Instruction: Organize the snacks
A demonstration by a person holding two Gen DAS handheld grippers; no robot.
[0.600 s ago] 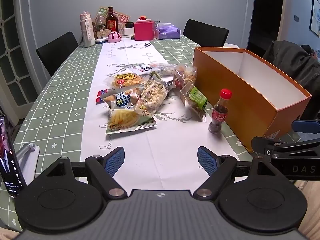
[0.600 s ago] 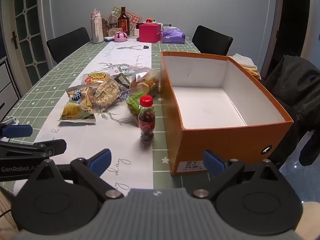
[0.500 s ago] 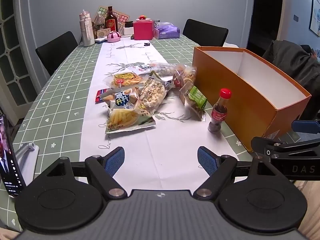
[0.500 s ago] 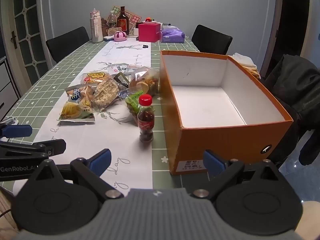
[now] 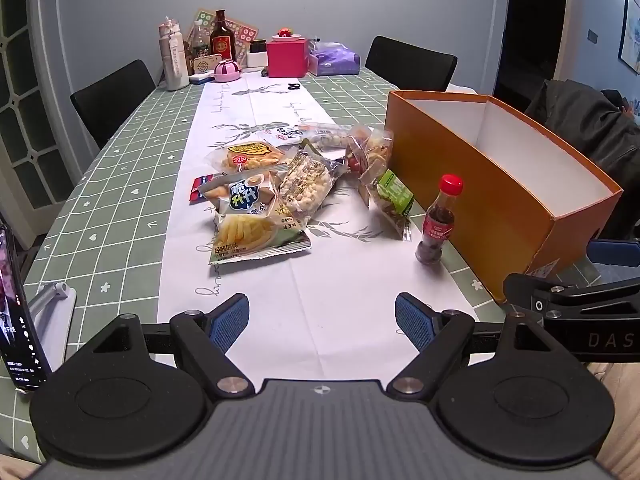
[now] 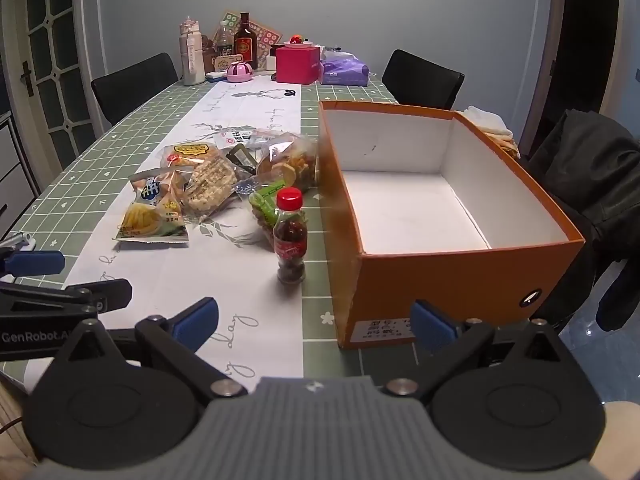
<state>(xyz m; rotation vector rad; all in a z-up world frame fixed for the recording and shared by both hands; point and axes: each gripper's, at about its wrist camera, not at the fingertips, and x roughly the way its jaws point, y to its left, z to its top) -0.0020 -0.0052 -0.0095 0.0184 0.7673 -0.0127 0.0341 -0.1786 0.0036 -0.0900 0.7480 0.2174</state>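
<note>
Snacks wait ahead of us on the white table runner, none yet in the box. Our left gripper and right gripper both hover with jaws spread wide, holding nothing. Nearest stands the small red-capped cola bottle, rigid and likely tippy, so we would pinch its body. Beyond it lies the heap of crinkly plastic snack packets, light, slippery and crushable, best taken by a sealed edge. Just beside them sits the empty orange cardboard box.
</note>
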